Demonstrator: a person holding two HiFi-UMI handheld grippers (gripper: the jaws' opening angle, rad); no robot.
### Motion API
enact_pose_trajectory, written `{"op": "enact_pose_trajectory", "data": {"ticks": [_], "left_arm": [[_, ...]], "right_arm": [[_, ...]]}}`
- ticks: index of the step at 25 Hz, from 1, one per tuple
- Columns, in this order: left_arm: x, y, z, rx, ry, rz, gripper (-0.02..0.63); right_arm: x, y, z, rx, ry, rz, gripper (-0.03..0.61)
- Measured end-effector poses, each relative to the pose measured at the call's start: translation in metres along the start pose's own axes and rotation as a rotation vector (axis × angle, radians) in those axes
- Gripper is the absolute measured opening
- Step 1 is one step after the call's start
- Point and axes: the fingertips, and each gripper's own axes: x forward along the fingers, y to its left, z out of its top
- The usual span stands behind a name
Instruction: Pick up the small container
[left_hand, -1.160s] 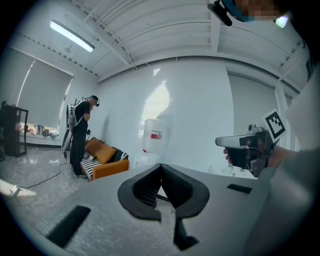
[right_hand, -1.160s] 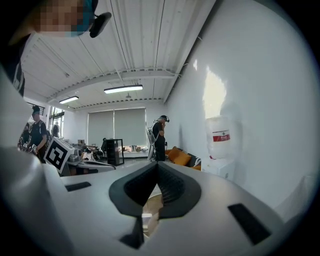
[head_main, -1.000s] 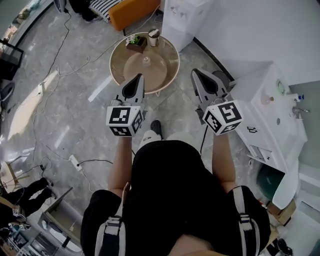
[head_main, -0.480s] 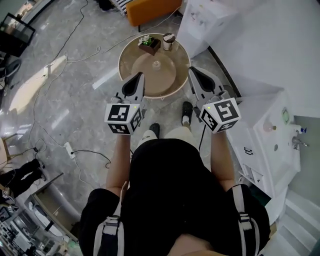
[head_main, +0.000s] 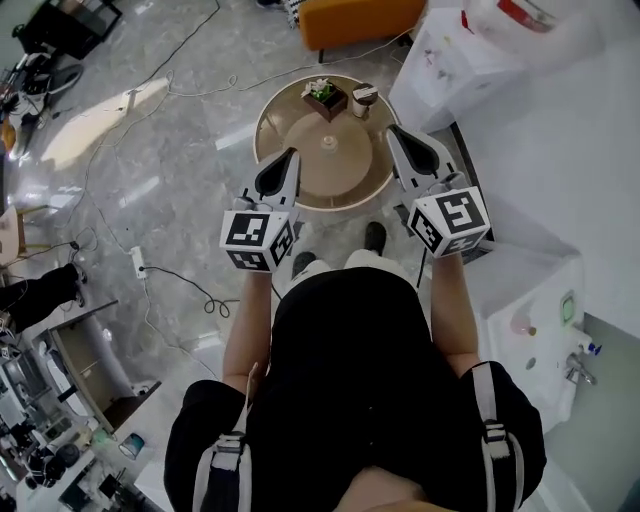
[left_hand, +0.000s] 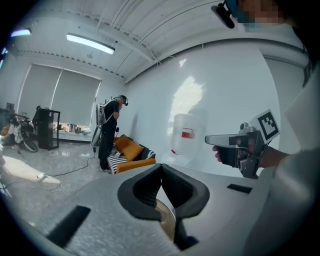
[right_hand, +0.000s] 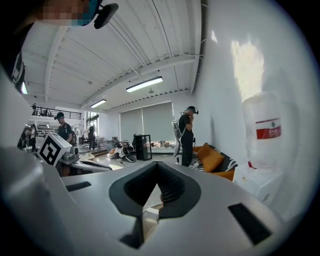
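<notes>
A round tan table (head_main: 300, 185) stands ahead of me in the head view. At its middle sits a small white container (head_main: 328, 142). Near the far rim are a dark box with a plant (head_main: 324, 97) and a dark-lidded cup (head_main: 363, 99). My left gripper (head_main: 291, 156) hangs over the table's left near edge, shut and empty. My right gripper (head_main: 393, 133) is by the table's right rim, also shut with nothing in it. The left gripper view shows its jaw tips (left_hand: 161, 166) meeting, with a sliver of table rim (left_hand: 167, 220) below. In the right gripper view the tips (right_hand: 157, 165) touch too.
An orange sofa (head_main: 360, 15) and a white water dispenser with a bottle (head_main: 470, 50) stand beyond the table. Cables and a power strip (head_main: 138, 262) lie on the grey floor at left. A white sink cabinet (head_main: 545, 330) is at right. A person (left_hand: 107, 132) stands by the sofa.
Both grippers have advanced toward the round table, which has come nearer and now lies between and under their tips. Both stay shut.
</notes>
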Motion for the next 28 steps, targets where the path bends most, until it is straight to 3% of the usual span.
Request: {"op": "enact_pose_trajectory", "data": {"ticks": [7,15,21,25,28], "left_arm": [[0.035,-0.043,-0.020,0.011,0.010,0.118,0.018],[0.048,-0.062,-0.055,-0.035,0.051,0.207,0.018],[0.065,-0.075,-0.090,-0.040,0.112,0.175,0.018],[0.086,-0.064,-0.116,0.018,0.132,0.156,0.018],[0.107,-0.051,-0.141,-0.003,0.132,0.133,0.018]], "right_arm": [[0.000,-0.057,-0.026,0.033,0.035,0.124,0.002],[0.013,-0.075,-0.063,0.078,0.109,0.219,0.002],[0.023,-0.074,-0.109,0.112,0.185,0.237,0.003],[0.039,-0.079,-0.135,0.092,0.216,0.216,0.002],[0.052,-0.087,-0.160,0.080,0.240,0.200,0.003]]}}
